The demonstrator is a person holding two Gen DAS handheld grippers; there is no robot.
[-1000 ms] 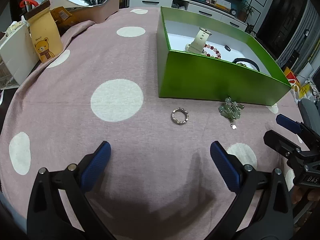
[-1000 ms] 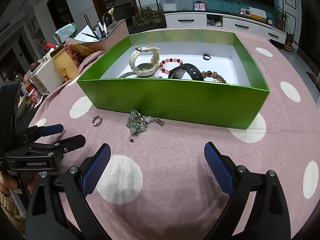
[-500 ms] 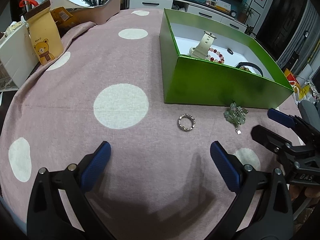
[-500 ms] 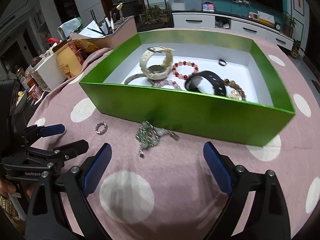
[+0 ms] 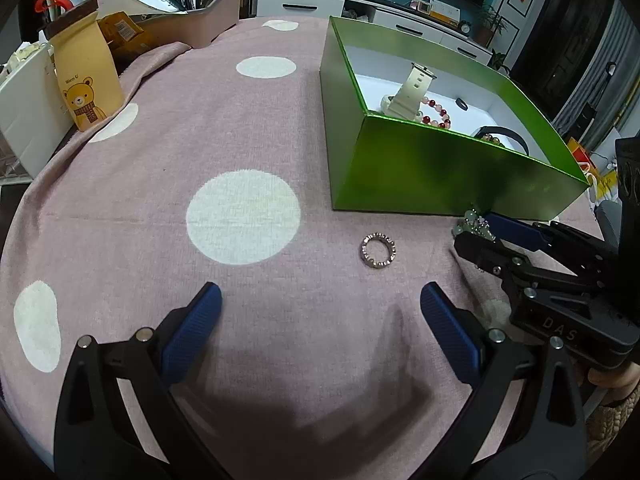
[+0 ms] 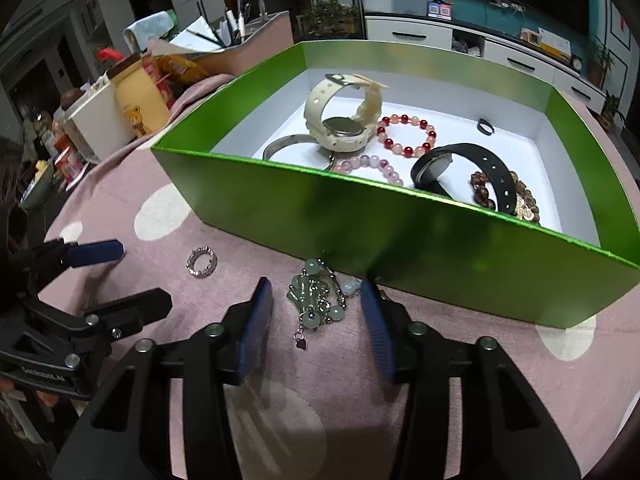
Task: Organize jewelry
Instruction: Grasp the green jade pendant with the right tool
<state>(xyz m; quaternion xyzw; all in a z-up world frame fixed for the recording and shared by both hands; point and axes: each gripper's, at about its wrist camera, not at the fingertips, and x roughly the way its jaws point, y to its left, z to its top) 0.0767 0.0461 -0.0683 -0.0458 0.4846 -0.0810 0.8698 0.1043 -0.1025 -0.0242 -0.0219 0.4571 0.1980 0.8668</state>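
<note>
A green-bead necklace (image 6: pixel 318 298) lies on the pink dotted cloth in front of the green box (image 6: pixel 360 216). My right gripper (image 6: pixel 316 328) is open, its blue pads on either side of the necklace, not closed on it. In the left wrist view the necklace (image 5: pixel 474 222) is mostly hidden behind the right gripper (image 5: pixel 486 236). A silver ring (image 5: pixel 378 250) lies left of it, also in the right wrist view (image 6: pixel 201 263). My left gripper (image 5: pixel 320 328) is open and empty, short of the ring. The box holds a cream watch (image 6: pixel 344 116), bead bracelets and a black watch (image 6: pixel 460 168).
A yellow bear-print container (image 5: pixel 86 84), a white box (image 5: pixel 24 120) and a tray of pens and papers (image 5: pixel 192 12) stand at the table's far left. The box's near wall rises right behind the necklace. The left gripper (image 6: pixel 80 288) shows in the right wrist view.
My right gripper has moved forward and down to the necklace and narrowed its jaws around it. The left gripper has crept slightly forward toward the ring.
</note>
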